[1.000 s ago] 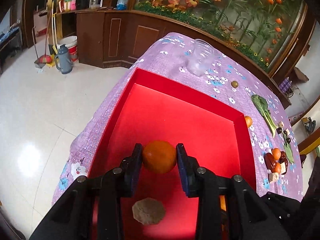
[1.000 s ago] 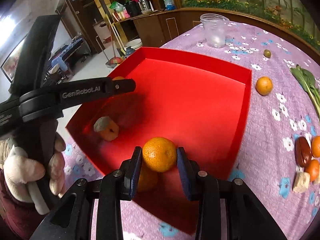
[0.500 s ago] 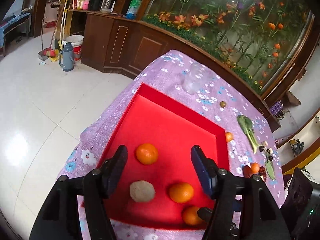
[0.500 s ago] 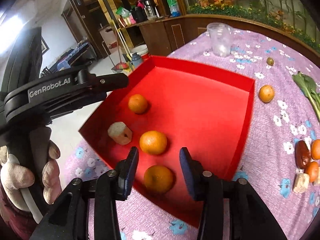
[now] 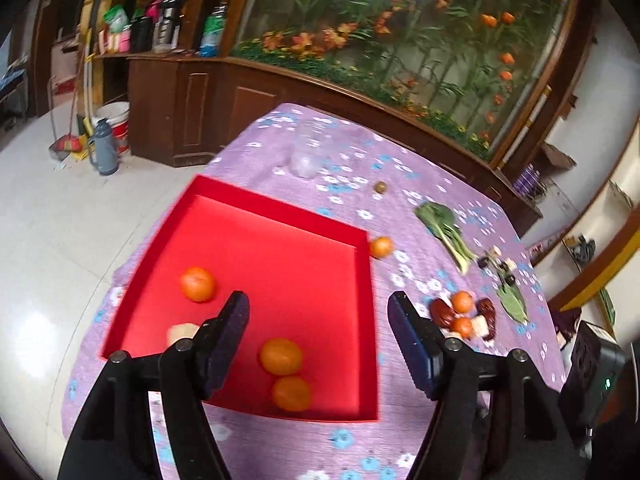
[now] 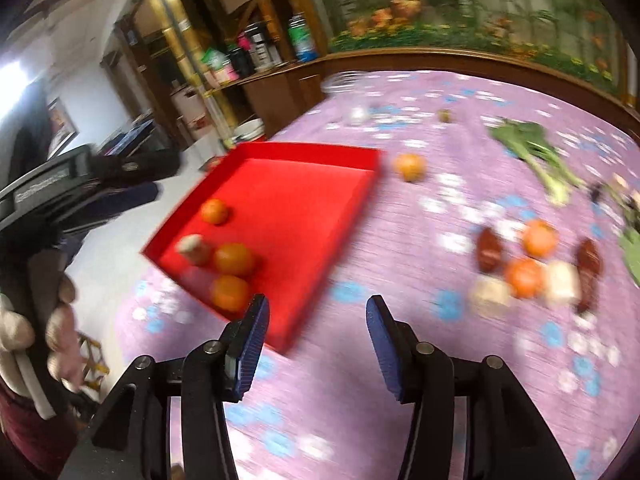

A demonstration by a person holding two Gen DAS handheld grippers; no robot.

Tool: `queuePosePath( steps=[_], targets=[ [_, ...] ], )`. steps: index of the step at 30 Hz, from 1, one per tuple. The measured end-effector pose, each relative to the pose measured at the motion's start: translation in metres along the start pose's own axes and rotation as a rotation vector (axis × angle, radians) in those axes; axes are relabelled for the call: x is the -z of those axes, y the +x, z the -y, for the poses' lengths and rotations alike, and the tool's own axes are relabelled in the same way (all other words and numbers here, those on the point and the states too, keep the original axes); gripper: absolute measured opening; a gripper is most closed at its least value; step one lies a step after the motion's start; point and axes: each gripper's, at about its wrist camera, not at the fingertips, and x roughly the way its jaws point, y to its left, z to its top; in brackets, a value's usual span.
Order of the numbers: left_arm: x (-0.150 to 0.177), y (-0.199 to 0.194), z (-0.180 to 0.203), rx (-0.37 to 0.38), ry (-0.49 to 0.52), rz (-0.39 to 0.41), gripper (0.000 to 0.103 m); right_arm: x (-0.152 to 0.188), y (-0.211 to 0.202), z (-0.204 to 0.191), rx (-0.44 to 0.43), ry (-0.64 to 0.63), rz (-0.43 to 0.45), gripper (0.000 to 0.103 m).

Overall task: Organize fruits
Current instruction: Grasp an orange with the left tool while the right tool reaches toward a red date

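Note:
A red tray [image 5: 280, 216] [image 6: 340, 156] lies on the purple flowered cloth. In it are three oranges [image 5: 197, 283] [image 5: 281, 356] [image 5: 291, 393] and a beige fruit piece [image 5: 181, 332]. One orange [image 5: 380, 247] [image 6: 408, 166] lies on the cloth beside the tray's far right corner. Two small oranges [image 5: 462, 301] [image 6: 540, 238] sit in a pile at the right. My left gripper [image 5: 318, 338] is open and empty, high above the tray. My right gripper [image 6: 316, 338] is open and empty over the cloth, right of the tray's near corner.
A clear plastic cup [image 5: 306, 152] stands beyond the tray. A small green-brown fruit [image 5: 380, 187], a leafy green [image 5: 444, 228], dark dates [image 6: 490, 250] and pale cubes [image 6: 562, 282] lie on the cloth at the right. The table edge drops to the floor at the left.
Both grippers let go of their oranges in the tray, opened, then rose and drew back. The right gripper has swung right, off the tray and over the cloth.

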Motion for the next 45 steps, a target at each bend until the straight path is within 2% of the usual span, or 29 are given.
queuePosePath(
  steps=[5, 11, 26, 28, 31, 34, 37, 40, 41, 42, 43, 45],
  targets=[
    [0.003, 0.020, 0.031, 0.014, 0.047, -0.038, 0.071, 0.018, -0.030, 0.074, 0.078, 0.132, 0.029, 0.055],
    [0.004, 0.055, 0.064, 0.023, 0.104, -0.091, 0.071, 0.028, -0.050, 0.137, 0.125, 0.259, 0.057, 0.055],
    [0.015, 0.142, 0.113, 0.060, 0.173, -0.236, 0.071, 0.018, -0.029, 0.202, 0.166, 0.348, 0.066, 0.055],
    [0.010, 0.148, 0.117, 0.046, 0.188, -0.235, 0.071, 0.017, -0.027, 0.206, 0.166, 0.354, 0.071, 0.055],
    [-0.010, 0.157, 0.123, 0.018, 0.231, -0.193, 0.071, 0.017, -0.023, 0.209, 0.163, 0.355, 0.081, 0.055],
    [-0.033, 0.177, 0.124, -0.048, 0.269, -0.179, 0.071, 0.018, -0.021, 0.213, 0.146, 0.361, 0.083, 0.055],
    [-0.046, 0.203, 0.129, -0.090, 0.321, -0.202, 0.071, 0.019, -0.022, 0.218, 0.127, 0.378, 0.091, 0.055],
    [-0.047, 0.230, 0.139, -0.137, 0.419, -0.262, 0.071, 0.019, -0.022, 0.222, 0.118, 0.386, 0.091, 0.055],
    [-0.046, 0.239, 0.142, -0.176, 0.460, -0.283, 0.068, 0.019, -0.022, 0.223, 0.117, 0.386, 0.091, 0.055],
    [-0.043, 0.245, 0.144, -0.214, 0.498, -0.293, 0.055, 0.019, -0.022, 0.222, 0.115, 0.384, 0.091, 0.055],
    [-0.039, 0.250, 0.146, -0.243, 0.536, -0.304, 0.047, 0.019, -0.022, 0.222, 0.110, 0.383, 0.090, 0.055],
    [-0.030, 0.256, 0.147, -0.291, 0.599, -0.320, 0.037, 0.019, -0.022, 0.222, 0.103, 0.382, 0.090, 0.055]
  ],
)
